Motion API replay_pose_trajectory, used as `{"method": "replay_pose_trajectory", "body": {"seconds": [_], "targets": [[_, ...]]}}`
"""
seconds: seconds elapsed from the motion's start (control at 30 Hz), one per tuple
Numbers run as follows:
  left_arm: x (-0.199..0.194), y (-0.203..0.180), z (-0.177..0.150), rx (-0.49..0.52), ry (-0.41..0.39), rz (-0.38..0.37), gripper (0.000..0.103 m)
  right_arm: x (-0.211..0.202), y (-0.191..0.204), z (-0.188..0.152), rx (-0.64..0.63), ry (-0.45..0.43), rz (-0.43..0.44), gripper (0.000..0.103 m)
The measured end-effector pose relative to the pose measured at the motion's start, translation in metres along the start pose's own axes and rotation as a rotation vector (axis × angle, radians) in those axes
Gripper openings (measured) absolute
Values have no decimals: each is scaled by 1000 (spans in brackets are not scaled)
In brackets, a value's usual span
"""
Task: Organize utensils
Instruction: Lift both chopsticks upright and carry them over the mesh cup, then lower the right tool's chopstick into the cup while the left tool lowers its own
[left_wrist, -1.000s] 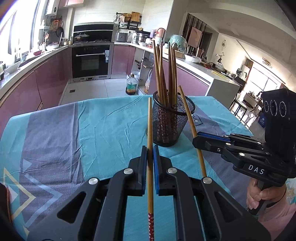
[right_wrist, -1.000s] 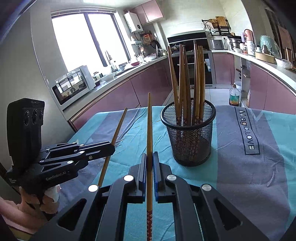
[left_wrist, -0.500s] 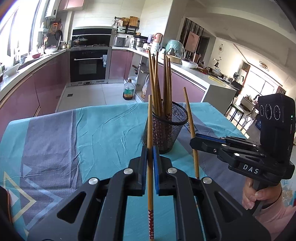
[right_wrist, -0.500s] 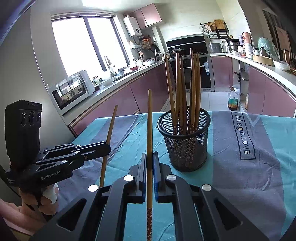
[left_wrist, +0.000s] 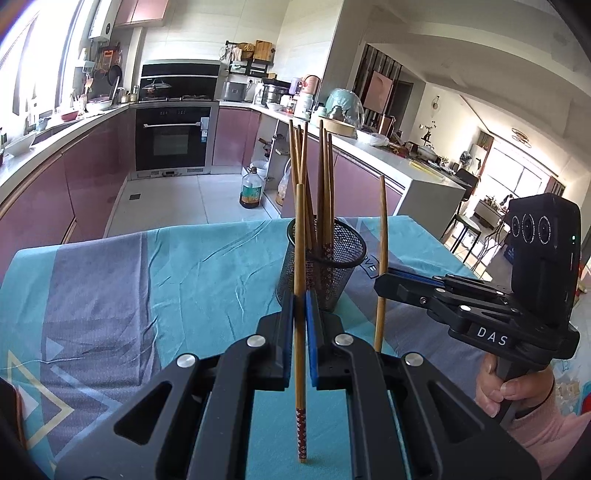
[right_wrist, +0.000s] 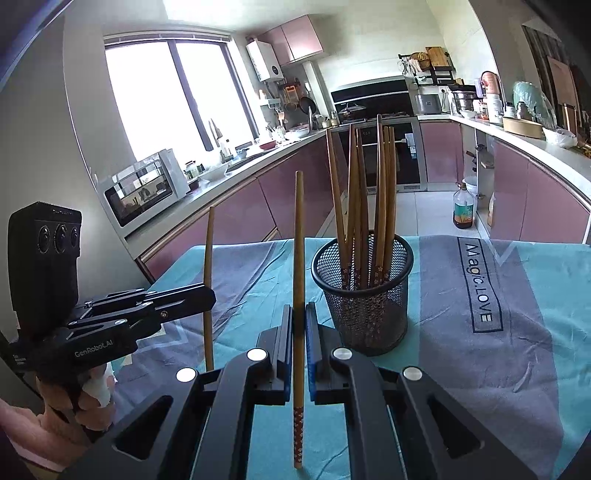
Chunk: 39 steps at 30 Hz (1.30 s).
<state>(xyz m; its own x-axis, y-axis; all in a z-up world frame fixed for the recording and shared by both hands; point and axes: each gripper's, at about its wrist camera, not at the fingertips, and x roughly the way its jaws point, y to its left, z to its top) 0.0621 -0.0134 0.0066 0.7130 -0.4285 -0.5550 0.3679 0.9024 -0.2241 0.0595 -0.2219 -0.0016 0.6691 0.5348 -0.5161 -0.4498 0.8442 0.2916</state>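
A black mesh cup (left_wrist: 320, 269) (right_wrist: 364, 291) stands on the tablecloth and holds several wooden chopsticks upright. My left gripper (left_wrist: 300, 299) is shut on one chopstick (left_wrist: 300, 236) that stands upright, its patterned end low, just in front of the cup. My right gripper (right_wrist: 299, 310) is shut on another chopstick (right_wrist: 298, 236), also upright, to the left of the cup in its own view. In the left wrist view the right gripper (left_wrist: 384, 282) shows at the right with its chopstick (left_wrist: 382, 229). In the right wrist view the left gripper (right_wrist: 208, 295) shows at the left with its chopstick (right_wrist: 208, 251).
A teal and grey tablecloth (left_wrist: 129, 280) (right_wrist: 517, 332) covers the table. A person's hand (left_wrist: 513, 391) holds the right gripper's handle; another hand (right_wrist: 88, 398) holds the left one. Beyond the table's far edge are kitchen cabinets, an oven (left_wrist: 171, 144) and an oil bottle (left_wrist: 251, 186) on the floor.
Both held chopsticks have tilted up from leaning forward to near upright. The left gripper has risen a little, so the cup now sits lower in its view. Both stay shut.
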Motion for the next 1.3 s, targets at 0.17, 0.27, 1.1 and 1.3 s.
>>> {"method": "replay_pose_trajectory", "body": {"seconds": [0.17, 0.27, 1.1, 1.3], "targets": [[-4, 0, 3, -1, -10, -7, 7, -3, -2, 3, 0, -13, 1, 5], [-6, -2, 7, 2, -16, -10, 7, -4, -1, 6, -4, -20, 1, 5], [-12, -9, 30, 26, -67, -25, 7, -16, 0, 28, -27, -77, -5, 5], [-14, -11, 35, 35, -81, -26, 7, -21, -2, 34, -40, -94, -8, 5]]}}
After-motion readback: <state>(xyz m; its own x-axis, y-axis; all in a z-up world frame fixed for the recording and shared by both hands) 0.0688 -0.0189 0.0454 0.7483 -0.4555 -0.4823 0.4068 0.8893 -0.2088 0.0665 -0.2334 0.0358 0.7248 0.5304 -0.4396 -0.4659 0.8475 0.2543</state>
